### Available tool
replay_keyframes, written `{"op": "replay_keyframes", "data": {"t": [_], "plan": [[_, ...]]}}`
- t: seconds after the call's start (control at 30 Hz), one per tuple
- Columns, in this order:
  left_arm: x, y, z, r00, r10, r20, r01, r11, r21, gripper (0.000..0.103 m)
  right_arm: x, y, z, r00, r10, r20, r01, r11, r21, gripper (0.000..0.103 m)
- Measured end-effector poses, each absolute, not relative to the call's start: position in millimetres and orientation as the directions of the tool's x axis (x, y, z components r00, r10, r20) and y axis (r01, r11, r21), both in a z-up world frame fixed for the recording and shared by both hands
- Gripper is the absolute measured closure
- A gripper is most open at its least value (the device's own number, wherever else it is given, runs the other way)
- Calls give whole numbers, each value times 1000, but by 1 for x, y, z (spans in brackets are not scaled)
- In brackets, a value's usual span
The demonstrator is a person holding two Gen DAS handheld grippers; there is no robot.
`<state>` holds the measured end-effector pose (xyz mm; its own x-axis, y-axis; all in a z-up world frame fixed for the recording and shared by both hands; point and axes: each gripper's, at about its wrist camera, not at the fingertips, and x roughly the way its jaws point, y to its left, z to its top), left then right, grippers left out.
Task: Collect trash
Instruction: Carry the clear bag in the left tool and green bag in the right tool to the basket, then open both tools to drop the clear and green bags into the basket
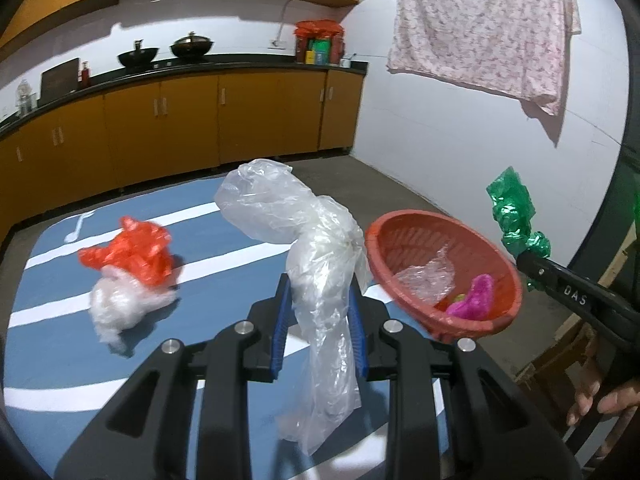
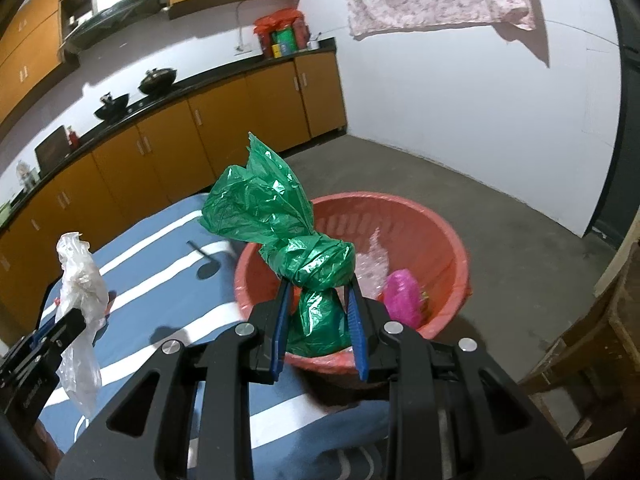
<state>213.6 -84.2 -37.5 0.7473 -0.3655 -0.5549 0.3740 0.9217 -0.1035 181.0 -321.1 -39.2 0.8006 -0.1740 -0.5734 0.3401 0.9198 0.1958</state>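
Left claw point(image 1: 319, 308) clamped on clear plastic bag point(image 1: 316, 248), held above the desk point(image 1: 48, 344); right claw point(image 2: 319, 312) clamped on knotted green bag point(image 2: 288, 232) over the red basket point(image 2: 448, 240). Both bags look light, limp, slippery; knots grip best. Basket sits at desk edge; open floor beyond. Red bag point(image 1: 132, 250) remains.

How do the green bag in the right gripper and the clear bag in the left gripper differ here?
The green bag is opaque and knotted into a tight bundle; the clear bag is see-through, loose and long, hanging below the jaws. The green bag is held right in front of the red basket; the clear bag is held over the blue striped table, beside the basket. Both are crumpled plastic, each clamped in a gripper.
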Motion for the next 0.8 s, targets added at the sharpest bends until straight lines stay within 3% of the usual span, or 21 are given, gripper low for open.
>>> {"op": "replay_keyframes", "data": {"t": [0.63, 0.73, 0.8], "plan": [[272, -215, -51, 624, -537, -567, 574, 808, -133, 75, 217, -382, -46, 798, -216, -562, 428, 861, 276, 76], [280, -225, -57, 610, -541, -580, 584, 801, -133, 72, 225, -387, -48, 803, -203, -561, 423, 856, 296, 74], [284, -226, -61, 608, -537, -585, 581, 803, -134, 63, 227, -389, -51, 803, -194, -564, 422, 853, 308, 65]]}}
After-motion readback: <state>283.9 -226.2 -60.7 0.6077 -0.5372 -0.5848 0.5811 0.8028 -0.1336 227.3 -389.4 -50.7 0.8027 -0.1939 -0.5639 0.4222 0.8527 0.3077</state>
